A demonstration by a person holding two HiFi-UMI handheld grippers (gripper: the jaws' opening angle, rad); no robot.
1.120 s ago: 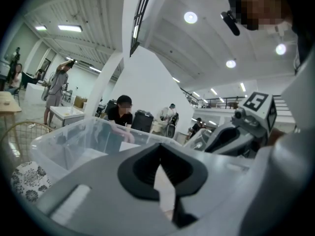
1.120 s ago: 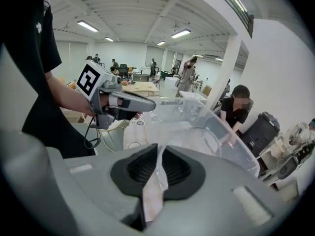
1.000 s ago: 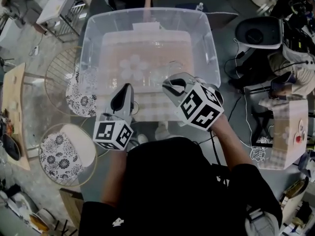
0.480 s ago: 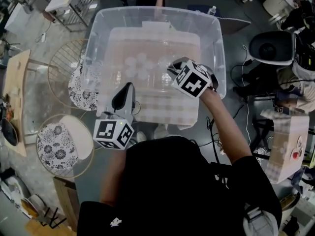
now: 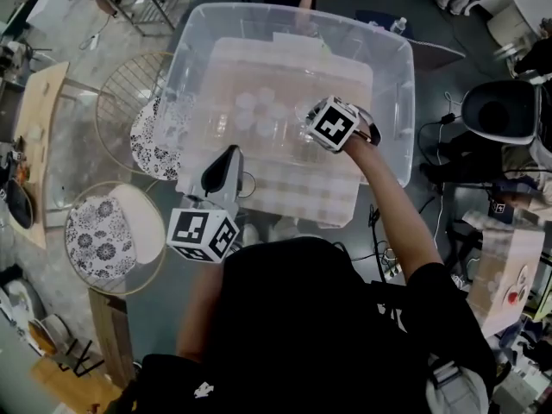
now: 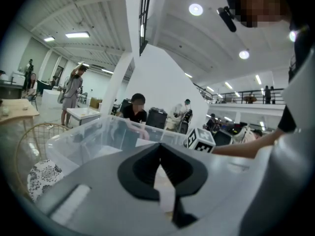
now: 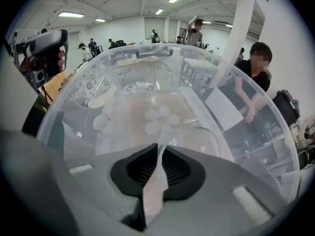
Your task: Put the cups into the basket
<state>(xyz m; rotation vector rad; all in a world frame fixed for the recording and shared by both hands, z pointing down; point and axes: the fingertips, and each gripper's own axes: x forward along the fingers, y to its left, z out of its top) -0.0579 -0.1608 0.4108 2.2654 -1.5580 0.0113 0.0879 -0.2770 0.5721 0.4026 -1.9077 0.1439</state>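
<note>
A big clear plastic bin (image 5: 392,76) stands on a checkered cloth. Several clear cups (image 5: 256,110) sit bunched on its floor, also seen as clear cups (image 7: 158,119) in the right gripper view. My right gripper (image 5: 306,126) reaches over the bin's near wall into its right half. Its jaws (image 7: 158,151) are pinched on the thin wall of a clear cup (image 7: 210,137), which hangs above the bin floor. My left gripper (image 5: 228,153) hovers outside the bin's near wall, jaws (image 6: 158,163) together and empty.
Two round wire baskets with floral cloth stand to the left, one far (image 5: 129,102) and one near (image 5: 112,240). A wooden table (image 5: 30,136) lies at the far left. A person (image 7: 253,77) sits behind the bin. A black chair (image 5: 500,110) is at the right.
My right gripper has moved forward from the near edge over the bin wall and down into the bin with the cup. The left gripper has stayed in place.
</note>
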